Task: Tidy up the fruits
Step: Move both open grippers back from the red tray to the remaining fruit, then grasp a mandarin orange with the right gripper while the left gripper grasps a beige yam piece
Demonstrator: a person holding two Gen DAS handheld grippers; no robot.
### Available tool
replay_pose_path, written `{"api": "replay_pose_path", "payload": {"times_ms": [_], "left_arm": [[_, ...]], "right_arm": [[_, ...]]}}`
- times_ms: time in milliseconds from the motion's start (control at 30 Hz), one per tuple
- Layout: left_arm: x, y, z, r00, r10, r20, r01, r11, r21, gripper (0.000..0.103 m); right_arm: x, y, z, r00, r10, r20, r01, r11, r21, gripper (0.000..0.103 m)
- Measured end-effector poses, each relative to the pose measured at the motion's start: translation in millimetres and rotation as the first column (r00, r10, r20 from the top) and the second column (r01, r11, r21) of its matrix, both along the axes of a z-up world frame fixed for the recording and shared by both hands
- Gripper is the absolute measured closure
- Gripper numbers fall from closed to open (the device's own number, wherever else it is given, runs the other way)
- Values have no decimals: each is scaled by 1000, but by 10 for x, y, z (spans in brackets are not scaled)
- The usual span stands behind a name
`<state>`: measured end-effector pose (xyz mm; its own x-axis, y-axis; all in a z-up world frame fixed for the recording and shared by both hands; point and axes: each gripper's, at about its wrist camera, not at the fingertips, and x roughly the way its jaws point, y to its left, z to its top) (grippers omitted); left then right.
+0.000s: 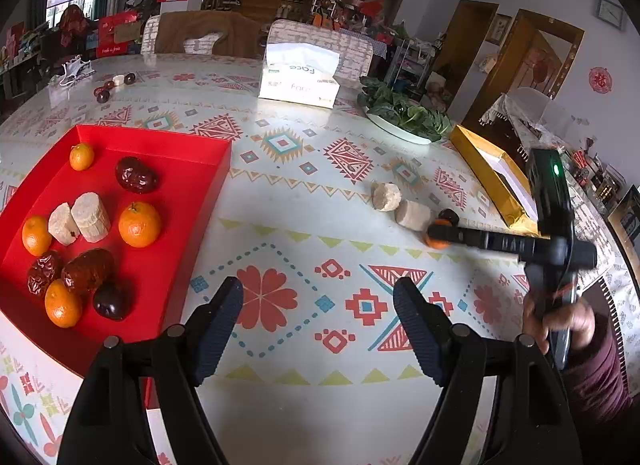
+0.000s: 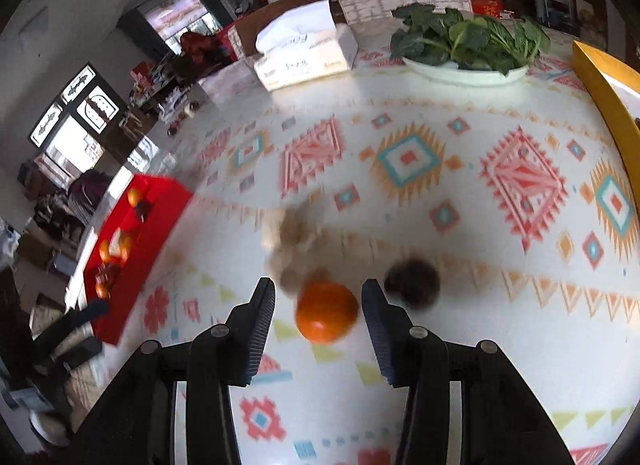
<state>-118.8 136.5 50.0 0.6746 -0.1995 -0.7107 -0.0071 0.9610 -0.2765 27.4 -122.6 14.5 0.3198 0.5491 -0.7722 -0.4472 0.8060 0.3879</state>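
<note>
A red tray (image 1: pixel 188 153) on the left holds several small oranges, red dates, a dark plum and two pale sugarcane pieces. My left gripper (image 1: pixel 318 305) is open and empty over the patterned tablecloth beside the tray. My right gripper (image 2: pixel 318 301) is open, its jaws standing either side of a small orange (image 2: pixel 326 311) on the table, not closed on it. A dark plum (image 2: pixel 412 283) lies just right of it and two pale sugarcane pieces (image 2: pixel 292 241) lie behind, blurred. In the left wrist view the right gripper (image 1: pixel 436 235) reaches that orange (image 1: pixel 434 241) beside the sugarcane pieces (image 1: pixel 400 205).
A tissue box (image 1: pixel 300 79) stands at the back. A white plate of leafy greens (image 1: pixel 404 113) and a gold box (image 1: pixel 492 173) sit on the right. More dark fruits (image 1: pixel 114 85) lie at the far left. The red tray also shows in the right wrist view (image 2: pixel 160 209).
</note>
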Motion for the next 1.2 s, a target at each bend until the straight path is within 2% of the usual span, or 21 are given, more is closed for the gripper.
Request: {"api": "replay_pose_path", "payload": {"times_ms": [167,467,500,567,767,900,1067,1133,1167,1200], "left_arm": [[18,-52,-13,1000,-8,-3,8,1000,-4,26],[61,-215,45,1000,-30,4,30,999,39,26],[83,-238,50,999,-34,6,33,998,47,26],[147,-284,48,999,-44,3,43,997,58,26],[483,-497,-8,996,-86,1,85,993,86,26],[816,-586,-80,993,-121,2,121,992,39,26],[1287,-605,-217,991,-129,-33,125,987,-102,27],[1427,-651,-254,989,-142,-34,136,982,-133,28],[1480,-672,-276,989,-146,-36,140,981,-136,32],[1535,-691,-310,987,-151,-47,144,980,-137,43]], "right_arm": [[-195,-49,-26,998,-10,56,12,999,-32,54],[-192,125,22,989,-20,150,34,996,-87,54],[-206,145,12,987,-19,157,35,995,-98,55],[-246,163,-10,986,-9,167,26,995,-99,68],[-290,54,42,978,-48,203,61,997,-57,68],[-240,-109,49,978,-103,184,108,994,-18,68],[-157,-314,23,979,-163,122,158,986,55,68],[-140,-353,33,978,-176,115,169,983,69,68],[-137,-363,35,977,-179,113,172,982,72,68],[-134,-372,34,978,-180,109,173,982,77,68]]}}
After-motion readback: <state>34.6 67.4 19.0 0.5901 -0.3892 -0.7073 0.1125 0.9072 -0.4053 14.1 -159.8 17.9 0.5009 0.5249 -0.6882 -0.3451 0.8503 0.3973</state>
